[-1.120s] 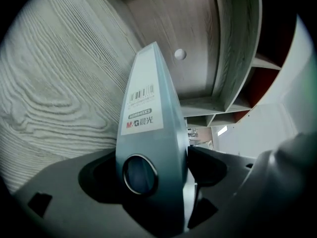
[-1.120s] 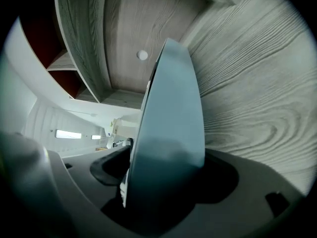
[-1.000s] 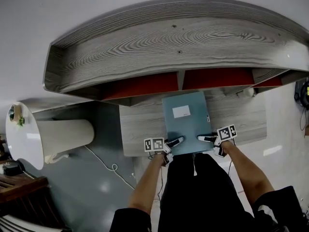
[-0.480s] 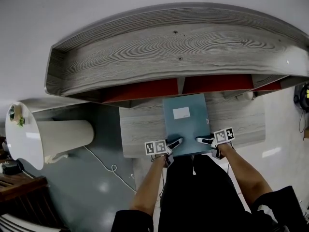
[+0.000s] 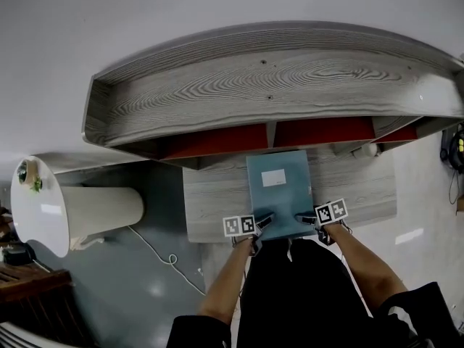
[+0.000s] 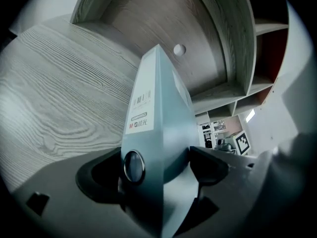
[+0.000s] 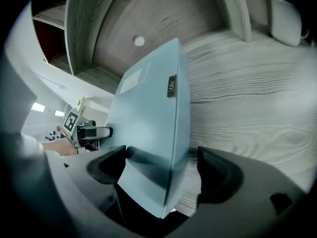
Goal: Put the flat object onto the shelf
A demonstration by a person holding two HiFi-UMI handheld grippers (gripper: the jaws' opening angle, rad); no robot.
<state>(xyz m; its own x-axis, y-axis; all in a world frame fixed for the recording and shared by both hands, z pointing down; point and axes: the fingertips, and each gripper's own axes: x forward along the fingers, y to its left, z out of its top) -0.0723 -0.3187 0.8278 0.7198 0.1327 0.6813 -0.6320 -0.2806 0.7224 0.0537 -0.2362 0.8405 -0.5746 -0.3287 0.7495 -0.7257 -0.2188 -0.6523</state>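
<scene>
Left of the grey wooden board [image 5: 217,205] stands a white round table [image 5: 36,209]. A thin cable [image 5: 163,256] lies on the floor near the board's near left corner. At the board's near edge, the left gripper [image 5: 265,220] has its jaws spread wide and released, with the near left corner of the blue file box [image 5: 279,187] between them. The box lies flat in the middle of the board, its far end at the shelf unit [image 5: 268,85] above the board's far side. The right gripper [image 5: 306,217] is at the box's near right corner. Its jaws are opening, with the box between them. A white cup [image 5: 373,149] stands at the board's far right.
</scene>
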